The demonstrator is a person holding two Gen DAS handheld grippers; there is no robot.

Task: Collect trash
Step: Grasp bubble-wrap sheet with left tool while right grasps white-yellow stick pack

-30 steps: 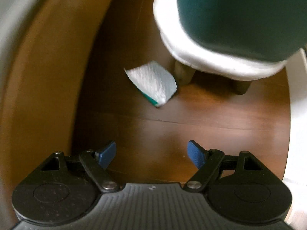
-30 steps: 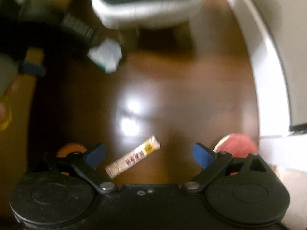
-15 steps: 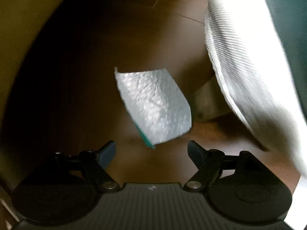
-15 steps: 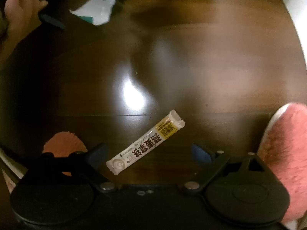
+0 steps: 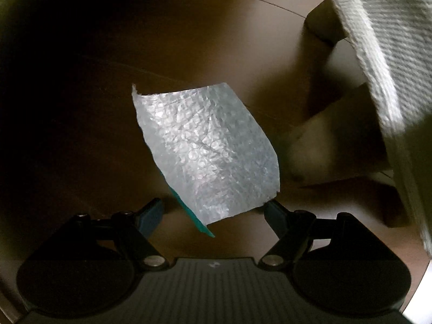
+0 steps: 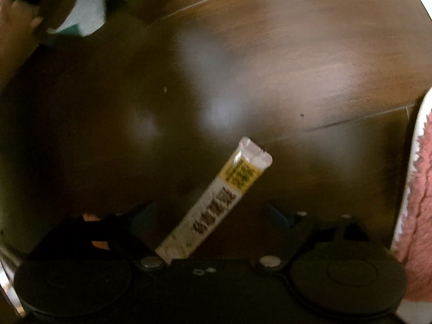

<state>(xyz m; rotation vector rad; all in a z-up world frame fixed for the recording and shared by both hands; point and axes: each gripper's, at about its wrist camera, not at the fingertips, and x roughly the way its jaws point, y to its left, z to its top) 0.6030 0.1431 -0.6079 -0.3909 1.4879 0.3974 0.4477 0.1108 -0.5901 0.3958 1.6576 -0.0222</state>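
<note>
A torn silvery wrapper point(image 5: 208, 151) with a teal underside lies on the dark wooden floor, its near edge between the fingers of my open left gripper point(image 5: 213, 216). The wrapper also shows far off in the right wrist view point(image 6: 86, 16), next to the person's hand. A long white stick sachet point(image 6: 216, 202) with a yellow label and black print lies on the floor, its lower end between the fingers of my open right gripper point(image 6: 213, 216).
A white-cushioned stool point(image 5: 383, 54) with a wooden leg point(image 5: 337, 140) stands close on the right of the left gripper. A pink fluffy slipper point(image 6: 415, 189) is at the right edge of the right wrist view. The wooden floor point(image 6: 270, 67) stretches ahead.
Both grippers have moved down and forward. The wrapper and the sachet have grown larger and now reach between the open fingers.
</note>
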